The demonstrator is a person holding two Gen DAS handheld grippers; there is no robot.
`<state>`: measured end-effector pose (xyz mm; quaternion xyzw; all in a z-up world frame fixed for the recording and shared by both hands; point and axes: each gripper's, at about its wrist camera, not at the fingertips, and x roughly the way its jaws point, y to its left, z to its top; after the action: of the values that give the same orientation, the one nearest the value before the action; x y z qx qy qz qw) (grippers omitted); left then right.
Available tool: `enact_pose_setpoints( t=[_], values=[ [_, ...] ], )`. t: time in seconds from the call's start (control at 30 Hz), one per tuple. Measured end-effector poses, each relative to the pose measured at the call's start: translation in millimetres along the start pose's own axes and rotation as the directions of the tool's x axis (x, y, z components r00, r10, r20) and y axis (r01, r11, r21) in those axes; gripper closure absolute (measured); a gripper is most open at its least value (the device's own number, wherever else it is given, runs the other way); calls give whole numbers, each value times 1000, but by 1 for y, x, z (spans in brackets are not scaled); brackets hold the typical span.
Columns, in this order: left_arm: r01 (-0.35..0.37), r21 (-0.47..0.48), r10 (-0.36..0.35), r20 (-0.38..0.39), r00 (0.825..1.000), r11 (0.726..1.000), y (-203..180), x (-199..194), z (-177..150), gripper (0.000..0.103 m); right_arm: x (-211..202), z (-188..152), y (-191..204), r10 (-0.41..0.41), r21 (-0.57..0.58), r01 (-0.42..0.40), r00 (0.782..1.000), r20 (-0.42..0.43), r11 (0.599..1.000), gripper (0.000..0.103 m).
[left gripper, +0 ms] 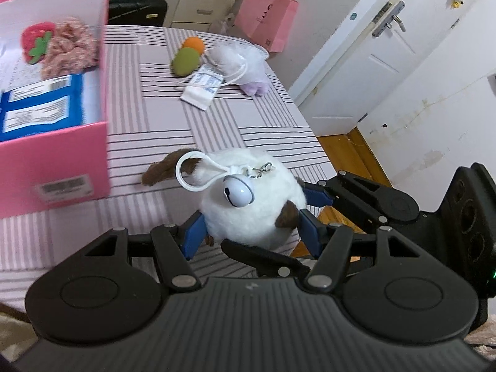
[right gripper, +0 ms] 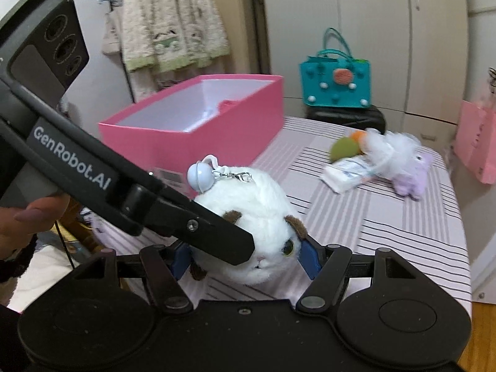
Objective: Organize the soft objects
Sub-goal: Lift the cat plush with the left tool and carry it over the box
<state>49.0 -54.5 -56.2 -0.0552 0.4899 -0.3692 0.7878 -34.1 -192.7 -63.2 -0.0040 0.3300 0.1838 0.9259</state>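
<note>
Both the left gripper [left gripper: 249, 228] and right gripper [right gripper: 245, 255] have their fingers squeezing the round plush cat [left gripper: 248, 198] above the surface's [left gripper: 192, 117] near edge, so uneven pulls could pop it loose short of the pink box [left gripper: 62, 161].

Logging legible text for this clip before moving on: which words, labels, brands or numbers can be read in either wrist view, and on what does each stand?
"GenRobot.AI": white lettering on the left claw's arm, right wrist view.
Barcode sticker on the pink box: too blurred to read.
White printed labels on the blue item inside the box: unreadable.
White packet on the striped bed cover: blue print, too small to read.
Pink paper bag: dark marks, illegible.
</note>
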Motion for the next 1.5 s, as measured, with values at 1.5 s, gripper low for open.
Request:
enact_pose_setpoints(
  t=[1.5],
  values=[
    [-145, -167, 180, 221, 958, 975, 124, -119, 84, 40, 107, 187, 67, 289, -325, -296, 955, -70, 898, 26]
  ],
)
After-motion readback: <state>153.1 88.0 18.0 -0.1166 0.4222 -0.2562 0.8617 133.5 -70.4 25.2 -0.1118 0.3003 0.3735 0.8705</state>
